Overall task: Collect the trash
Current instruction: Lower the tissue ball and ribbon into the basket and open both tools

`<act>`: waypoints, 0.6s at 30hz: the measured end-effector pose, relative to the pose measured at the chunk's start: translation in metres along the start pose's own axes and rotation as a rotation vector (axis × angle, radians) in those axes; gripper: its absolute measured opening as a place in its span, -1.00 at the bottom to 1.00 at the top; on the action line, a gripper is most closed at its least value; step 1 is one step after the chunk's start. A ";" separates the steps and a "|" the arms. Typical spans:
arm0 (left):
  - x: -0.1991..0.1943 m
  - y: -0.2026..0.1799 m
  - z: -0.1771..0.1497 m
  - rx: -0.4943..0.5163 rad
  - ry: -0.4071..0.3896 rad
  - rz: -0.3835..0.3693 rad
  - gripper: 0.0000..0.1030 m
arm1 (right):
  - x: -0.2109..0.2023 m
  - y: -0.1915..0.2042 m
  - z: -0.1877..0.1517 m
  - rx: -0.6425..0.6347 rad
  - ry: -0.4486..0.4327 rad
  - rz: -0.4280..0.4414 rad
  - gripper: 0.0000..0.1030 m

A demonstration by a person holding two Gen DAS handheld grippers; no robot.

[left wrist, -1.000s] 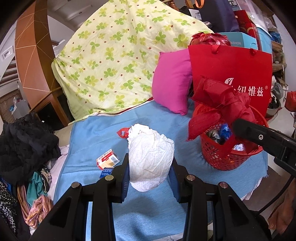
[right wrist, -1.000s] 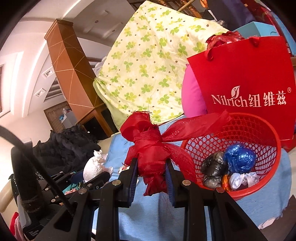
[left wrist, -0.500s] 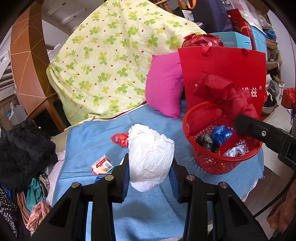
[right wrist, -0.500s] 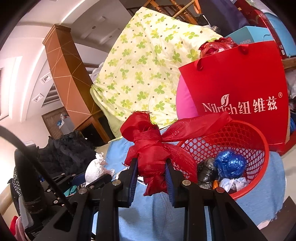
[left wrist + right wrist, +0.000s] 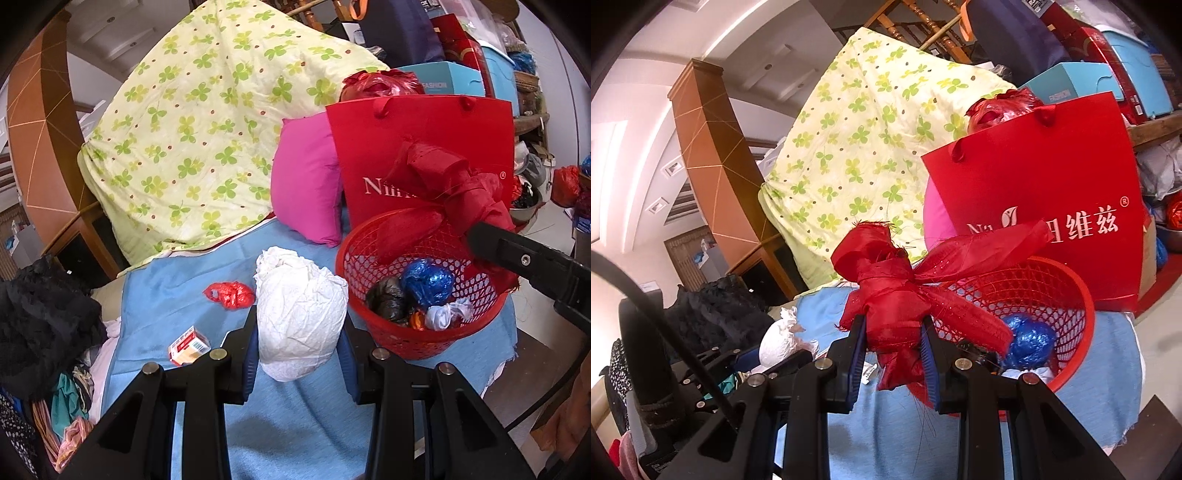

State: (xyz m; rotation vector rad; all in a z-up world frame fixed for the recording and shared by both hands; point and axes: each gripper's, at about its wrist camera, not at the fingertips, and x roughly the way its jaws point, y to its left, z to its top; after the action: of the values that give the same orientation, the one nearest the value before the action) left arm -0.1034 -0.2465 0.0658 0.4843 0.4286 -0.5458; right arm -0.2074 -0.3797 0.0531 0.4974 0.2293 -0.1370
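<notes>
My left gripper [image 5: 297,347] is shut on a crumpled white paper ball [image 5: 299,314] and holds it above the blue cloth [image 5: 177,295], just left of the red mesh basket [image 5: 417,339]. My right gripper [image 5: 894,354] is shut on a red ribbon bundle [image 5: 894,306] and holds it over the basket's [image 5: 1071,291] near-left rim; the bundle also shows in the left wrist view [image 5: 454,192]. The basket holds a blue foil ball [image 5: 426,282], a black wad [image 5: 386,299] and white paper [image 5: 447,314].
A red plastic scrap [image 5: 231,293] and a small red-and-white box [image 5: 188,345] lie on the blue cloth. Behind the basket stand a red paper bag [image 5: 421,147], a pink pillow [image 5: 306,184] and a green-patterned quilt [image 5: 207,140]. Dark clothes [image 5: 40,321] are piled at left.
Both grippers moved closer to the basket with their loads. The ribbon bundle now hangs over the basket's rim, and the basket sits nearer the paper ball in the left wrist view.
</notes>
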 end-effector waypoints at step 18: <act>0.011 -0.037 0.020 0.072 -0.009 -0.044 -0.21 | -0.010 -0.038 0.011 0.055 -0.042 -0.053 -0.41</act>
State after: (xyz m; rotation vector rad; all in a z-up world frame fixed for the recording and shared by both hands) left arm -0.1112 -0.2892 0.0641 0.5426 0.4128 -0.6074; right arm -0.2225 -0.4179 0.0480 0.5429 0.1985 -0.2054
